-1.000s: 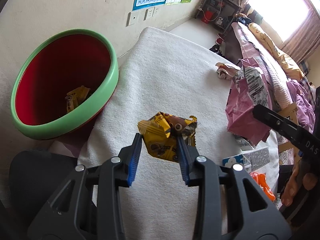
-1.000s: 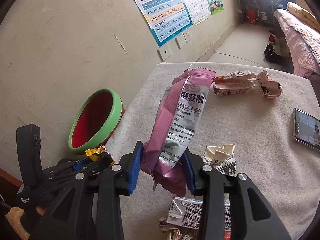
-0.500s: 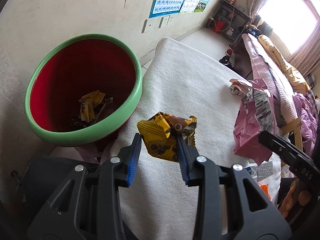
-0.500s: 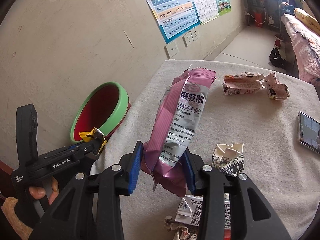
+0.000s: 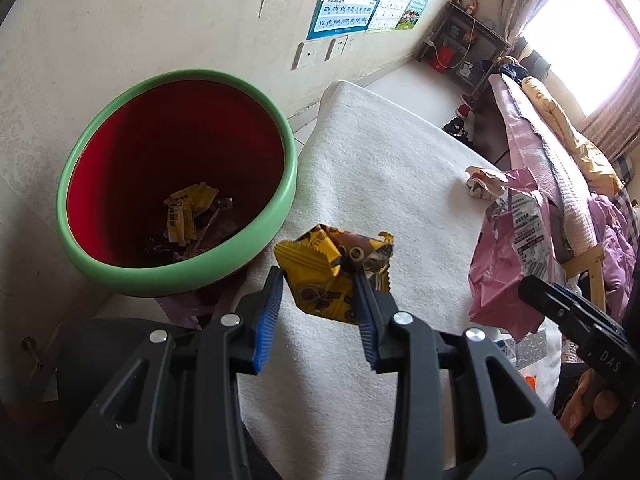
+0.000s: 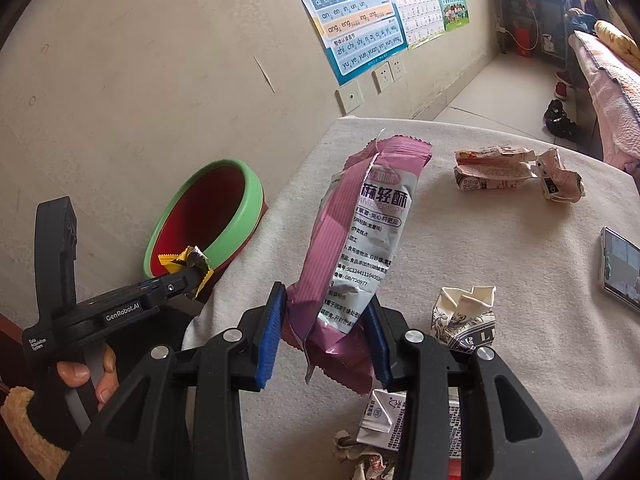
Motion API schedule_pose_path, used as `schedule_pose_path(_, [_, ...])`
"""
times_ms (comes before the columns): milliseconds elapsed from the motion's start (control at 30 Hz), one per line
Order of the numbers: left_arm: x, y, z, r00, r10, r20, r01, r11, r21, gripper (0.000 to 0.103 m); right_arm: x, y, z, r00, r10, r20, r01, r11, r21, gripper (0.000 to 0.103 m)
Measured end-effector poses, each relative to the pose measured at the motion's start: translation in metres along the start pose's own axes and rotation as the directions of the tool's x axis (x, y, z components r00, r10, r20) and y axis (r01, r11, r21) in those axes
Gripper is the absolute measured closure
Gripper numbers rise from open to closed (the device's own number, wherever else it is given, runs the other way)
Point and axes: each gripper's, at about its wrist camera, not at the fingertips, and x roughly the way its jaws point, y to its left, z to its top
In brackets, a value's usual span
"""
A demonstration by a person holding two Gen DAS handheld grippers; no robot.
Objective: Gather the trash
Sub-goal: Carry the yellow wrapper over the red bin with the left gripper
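Low in the middle of the left wrist view, gripped a yellow wrapper (image 5: 308,256) tight in the left gripper (image 5: 317,274). Held it up in the air, just right of the bin (image 5: 184,280) with the green rim, not yet dropped in. Spotted a few wrappers (image 5: 186,216) at the bottom of the bin already, so counted part of the job as done. At the bottom middle of the right wrist view, squeezed a tall pink snack bag (image 6: 360,232) in the right gripper (image 6: 325,296), standing up above the tabletop (image 6: 500,248). Had more left to pick up: two squashed cartons (image 6: 496,170) at the upper right, a folded paper box (image 6: 464,316) just right of the gripper, and more scraps (image 6: 380,416) at the bottom edge. Looked only partway through, with two pieces in the grippers and the rest waiting.
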Motion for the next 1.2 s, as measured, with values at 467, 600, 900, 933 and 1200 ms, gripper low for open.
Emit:
schedule_pose_path(467, [0.0,0.003,0.002,1.0,0.001,0.003,-0.001,1.0,-0.011,0.069,0.007,0.007,-0.002,1.0,0.007,-0.019,-0.007,1.0,-0.025,0.065])
schedule_pose_path(600, [0.0,0.005,0.003,1.0,0.006,0.007,-0.006,1.0,-0.018,0.069,0.006,0.011,-0.003,1.0,0.012,-0.016,-0.013,0.999,-0.038,0.065])
schedule_pose_path(900, [-0.004,0.009,0.006,0.999,0.027,0.026,-0.027,0.999,-0.021,0.069,0.009,0.022,-0.003,0.999,0.028,-0.023,-0.029,0.997,-0.076,0.065])
schedule_pose_path(933, [-0.005,0.01,0.006,0.999,0.032,0.03,-0.031,0.999,-0.022,0.069,0.01,0.024,-0.002,0.999,0.029,-0.023,-0.031,0.996,-0.083,0.065])
schedule_pose_path(1200, [-0.017,0.041,0.025,0.992,0.082,0.092,-0.075,0.994,-0.074,0.069,0.028,0.05,0.004,0.997,0.053,-0.058,-0.062,0.987,-0.152,0.065])
